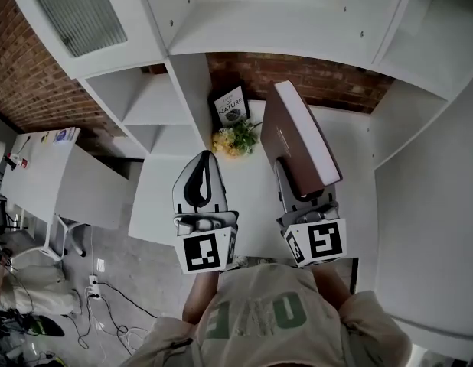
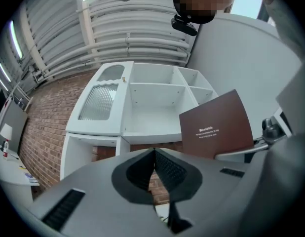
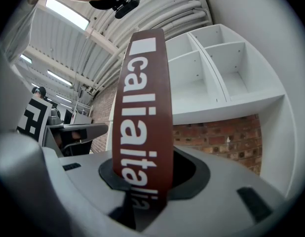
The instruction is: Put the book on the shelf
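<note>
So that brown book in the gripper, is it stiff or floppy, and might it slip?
Probably stiff: the brown book stands straight out of the right gripper without sagging. It looks thick, so likely fairly heavy. Held only at one end, it might pivot or slip if swung.

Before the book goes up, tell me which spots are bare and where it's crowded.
Bare: the wide shelf compartment beside the ribbed-glass door, the compartments above and right of it, and the table left of the left gripper. Crowded: the table's back, where a Nature book and yellow flowers sit.
</note>
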`<state>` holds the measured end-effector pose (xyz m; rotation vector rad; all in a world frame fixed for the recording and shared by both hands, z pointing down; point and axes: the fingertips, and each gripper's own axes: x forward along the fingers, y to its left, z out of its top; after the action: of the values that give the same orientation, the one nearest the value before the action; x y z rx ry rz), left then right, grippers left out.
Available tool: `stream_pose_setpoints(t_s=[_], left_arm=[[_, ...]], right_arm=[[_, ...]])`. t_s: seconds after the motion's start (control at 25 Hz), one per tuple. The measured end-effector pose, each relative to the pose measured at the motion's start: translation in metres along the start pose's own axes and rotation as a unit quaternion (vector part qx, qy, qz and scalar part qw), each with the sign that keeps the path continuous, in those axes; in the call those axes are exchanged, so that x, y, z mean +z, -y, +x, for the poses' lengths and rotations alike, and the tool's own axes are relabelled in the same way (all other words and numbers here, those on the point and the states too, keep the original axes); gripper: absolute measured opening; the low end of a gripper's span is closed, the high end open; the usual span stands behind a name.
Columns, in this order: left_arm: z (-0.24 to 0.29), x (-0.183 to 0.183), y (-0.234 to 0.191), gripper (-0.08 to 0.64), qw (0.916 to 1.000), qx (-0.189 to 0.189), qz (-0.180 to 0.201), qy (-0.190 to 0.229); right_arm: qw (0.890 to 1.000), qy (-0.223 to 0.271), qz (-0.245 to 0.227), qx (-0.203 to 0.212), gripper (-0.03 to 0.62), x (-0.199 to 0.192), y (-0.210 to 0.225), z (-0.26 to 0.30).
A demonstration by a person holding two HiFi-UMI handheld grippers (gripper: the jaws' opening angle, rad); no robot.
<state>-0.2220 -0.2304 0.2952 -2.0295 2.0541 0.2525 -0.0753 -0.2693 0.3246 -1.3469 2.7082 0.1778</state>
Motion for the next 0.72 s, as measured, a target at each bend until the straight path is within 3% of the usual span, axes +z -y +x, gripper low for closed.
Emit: stream_pose_setpoints(t_s=[0.36, 0.56, 0.72], left_arm=[[0.023, -0.011, 0.030, 0.012, 0.9974, -0.072, -0.009, 0.000], [0.028, -0.017, 0.046, 0.012, 0.9950, -0.099, -0.008, -0.008], [0.031, -0.017, 0.052, 0.012, 0.9942, -0.105, -0.019, -0.010]], right_arm=[[0.996, -0.012, 0.007, -0.083, 0.153, -0.006, 0.028, -0.025], [0.994, -0.015, 0.010, -0.108, 0.153, -0.001, 0.037, -0.030], [0.993, -0.019, 0.040, -0.110, 0.153, 0.015, 0.043, -0.023]])
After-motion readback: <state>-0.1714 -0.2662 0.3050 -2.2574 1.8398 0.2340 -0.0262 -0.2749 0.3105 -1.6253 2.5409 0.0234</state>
